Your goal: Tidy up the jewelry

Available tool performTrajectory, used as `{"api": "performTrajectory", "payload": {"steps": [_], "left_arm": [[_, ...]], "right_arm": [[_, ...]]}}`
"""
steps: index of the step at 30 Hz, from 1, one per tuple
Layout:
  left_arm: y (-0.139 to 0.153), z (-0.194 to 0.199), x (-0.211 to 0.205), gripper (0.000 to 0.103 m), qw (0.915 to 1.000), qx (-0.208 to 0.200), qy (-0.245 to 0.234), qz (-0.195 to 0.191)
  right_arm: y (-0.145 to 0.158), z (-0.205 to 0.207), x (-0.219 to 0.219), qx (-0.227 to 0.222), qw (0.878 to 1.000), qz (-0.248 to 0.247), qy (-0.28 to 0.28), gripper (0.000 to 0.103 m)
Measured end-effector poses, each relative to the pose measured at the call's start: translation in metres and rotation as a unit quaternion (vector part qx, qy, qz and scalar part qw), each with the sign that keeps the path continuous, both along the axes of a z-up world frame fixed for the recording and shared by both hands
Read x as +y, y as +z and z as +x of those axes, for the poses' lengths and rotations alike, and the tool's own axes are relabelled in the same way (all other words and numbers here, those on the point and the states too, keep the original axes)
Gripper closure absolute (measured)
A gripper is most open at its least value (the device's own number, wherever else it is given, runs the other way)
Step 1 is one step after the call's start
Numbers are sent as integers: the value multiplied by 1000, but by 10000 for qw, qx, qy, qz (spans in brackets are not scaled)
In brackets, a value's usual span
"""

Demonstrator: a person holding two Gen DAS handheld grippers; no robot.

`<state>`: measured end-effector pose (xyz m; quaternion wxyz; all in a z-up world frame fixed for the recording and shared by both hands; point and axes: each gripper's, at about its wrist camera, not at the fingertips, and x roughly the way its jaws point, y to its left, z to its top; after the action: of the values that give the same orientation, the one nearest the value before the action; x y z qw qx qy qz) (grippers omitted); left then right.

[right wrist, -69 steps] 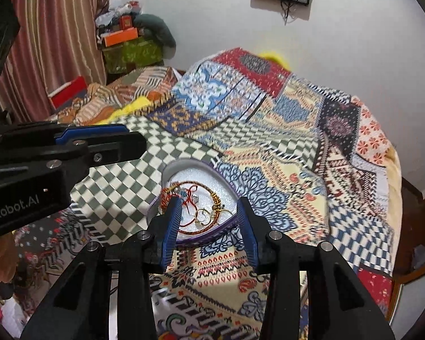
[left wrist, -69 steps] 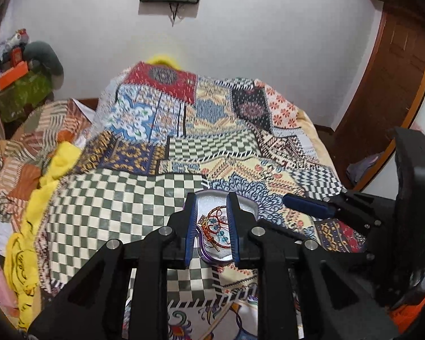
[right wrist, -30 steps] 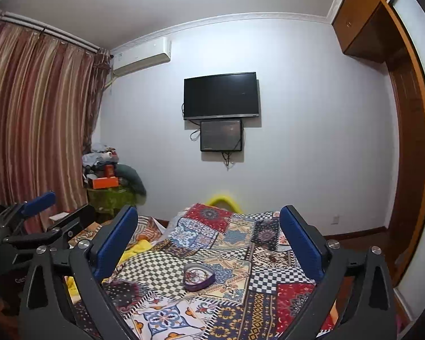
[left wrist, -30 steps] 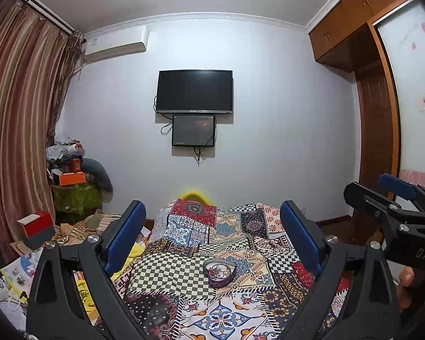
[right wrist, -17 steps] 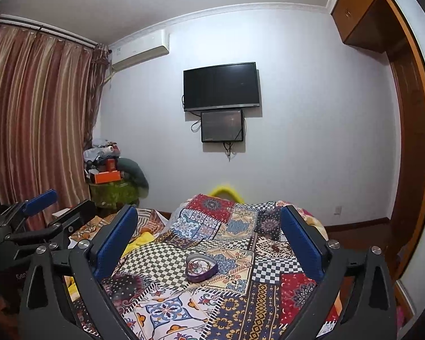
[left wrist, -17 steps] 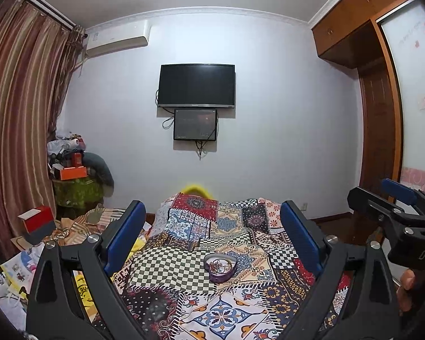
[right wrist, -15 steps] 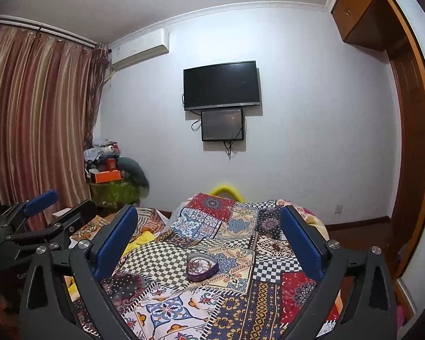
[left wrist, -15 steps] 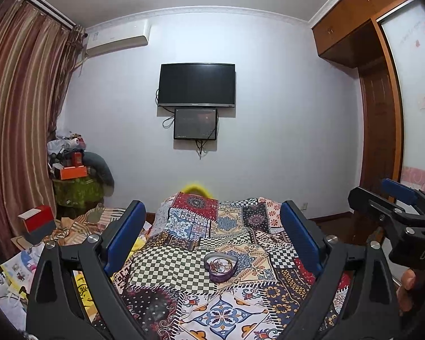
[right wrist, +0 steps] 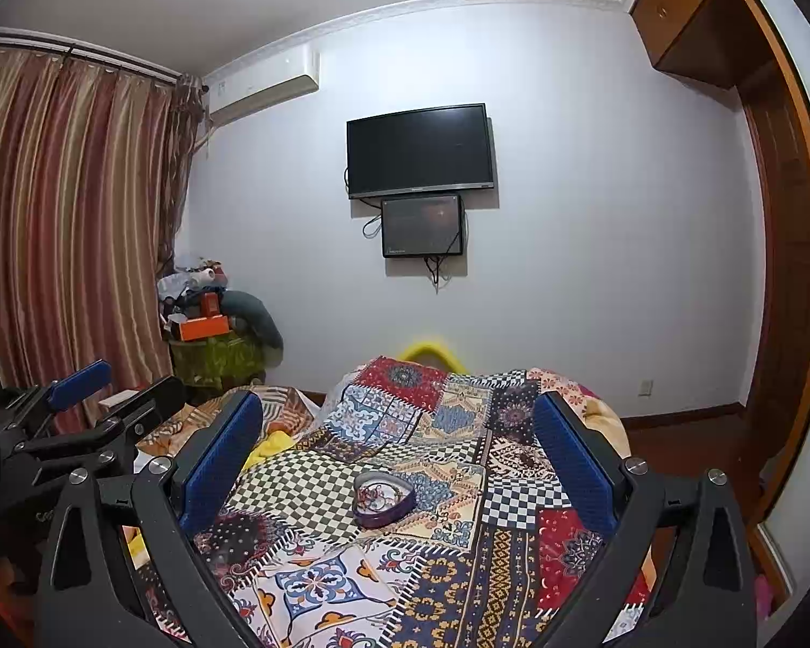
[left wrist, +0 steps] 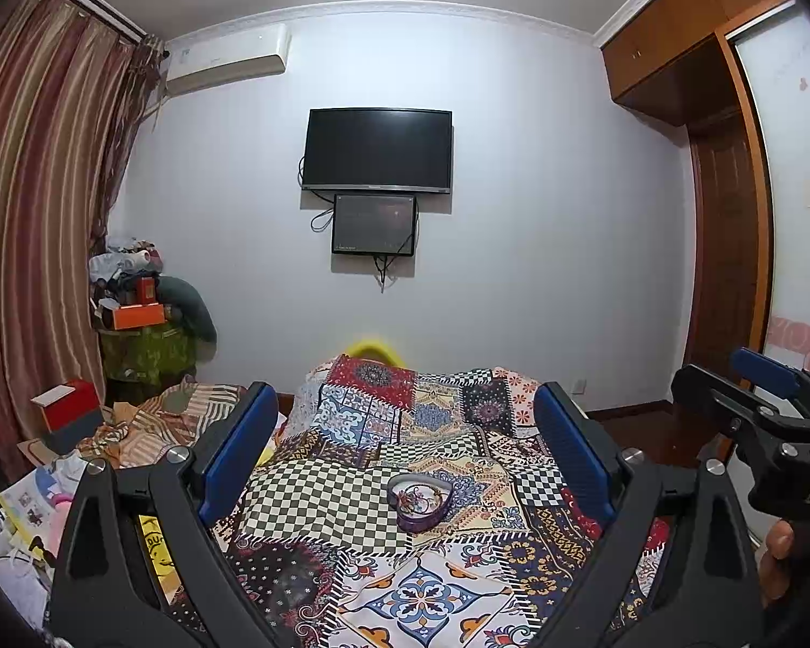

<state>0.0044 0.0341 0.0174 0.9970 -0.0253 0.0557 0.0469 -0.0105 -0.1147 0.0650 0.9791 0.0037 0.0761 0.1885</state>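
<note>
On a patchwork bedspread (left wrist: 318, 491), a heart-shaped dish (left wrist: 419, 502) holds tangled jewelry (right wrist: 378, 495); both grippers (left wrist: 405, 459) (right wrist: 399, 459) hover spread wide, empty. Snagged strands could tip it.

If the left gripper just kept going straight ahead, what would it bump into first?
Probably the patchwork bedspread beyond the heart-shaped jewelry box; the open left gripper holds nothing. Depth is hard to judge.

Left gripper (left wrist: 405, 459) jaws spread wide, holding nothing, held above the near end of the bed (left wrist: 318, 497). Heart-shaped box (left wrist: 420, 502) with tangled jewelry sits on the patchwork quilt, centre. Right gripper (left wrist: 767, 399) at right edge. TV (left wrist: 377, 150) on far wall.
</note>
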Motion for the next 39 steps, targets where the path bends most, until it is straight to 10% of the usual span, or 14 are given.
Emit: {"api": "performTrajectory", "payload": {"steps": [39], "left_arm": [[-5,6,0,7,9997,95,-195,-60]], "right_arm": [[4,-1,0,48,10000,-7,27,4]]}}
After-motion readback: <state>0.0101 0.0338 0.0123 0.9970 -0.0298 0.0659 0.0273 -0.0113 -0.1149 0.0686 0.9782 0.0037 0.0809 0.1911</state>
